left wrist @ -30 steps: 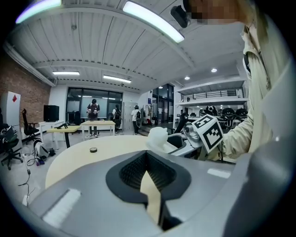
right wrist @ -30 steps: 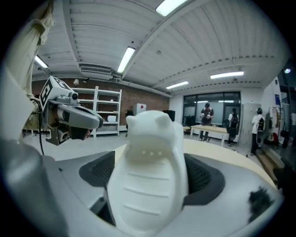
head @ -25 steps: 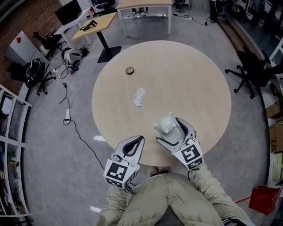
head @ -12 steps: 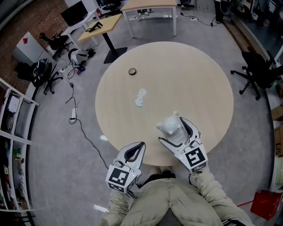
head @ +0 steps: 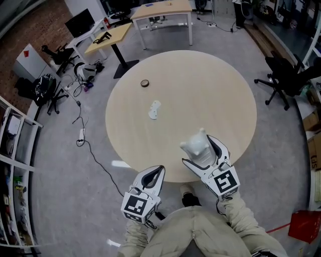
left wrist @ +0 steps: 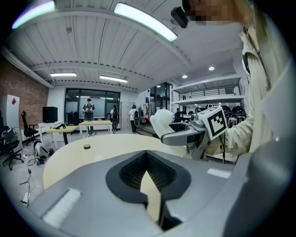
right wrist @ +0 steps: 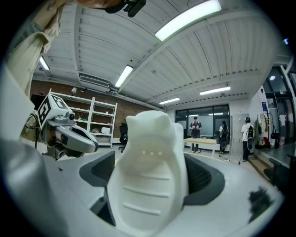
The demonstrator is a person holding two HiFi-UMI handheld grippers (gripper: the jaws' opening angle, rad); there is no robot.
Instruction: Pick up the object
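The object is a white moulded figure with two ear-like points (head: 195, 144). My right gripper (head: 201, 149) is shut on it above the near right part of the round wooden table (head: 210, 85). In the right gripper view the figure (right wrist: 150, 176) fills the space between the jaws. The left gripper view shows the figure (left wrist: 161, 121) held up off the tabletop. My left gripper (head: 155, 173) hangs just off the table's near edge, shut, with nothing in it.
A small flat white piece (head: 154, 109) and a dark tape roll (head: 145, 83) lie on the far left part of the table. Office chairs (head: 283, 75), desks (head: 150, 12), shelving (head: 12, 165) and floor cables (head: 83, 135) surround it.
Both grippers have drifted slightly back toward the person, the left one now clear of the table edge. The white figure stays held in the right gripper.
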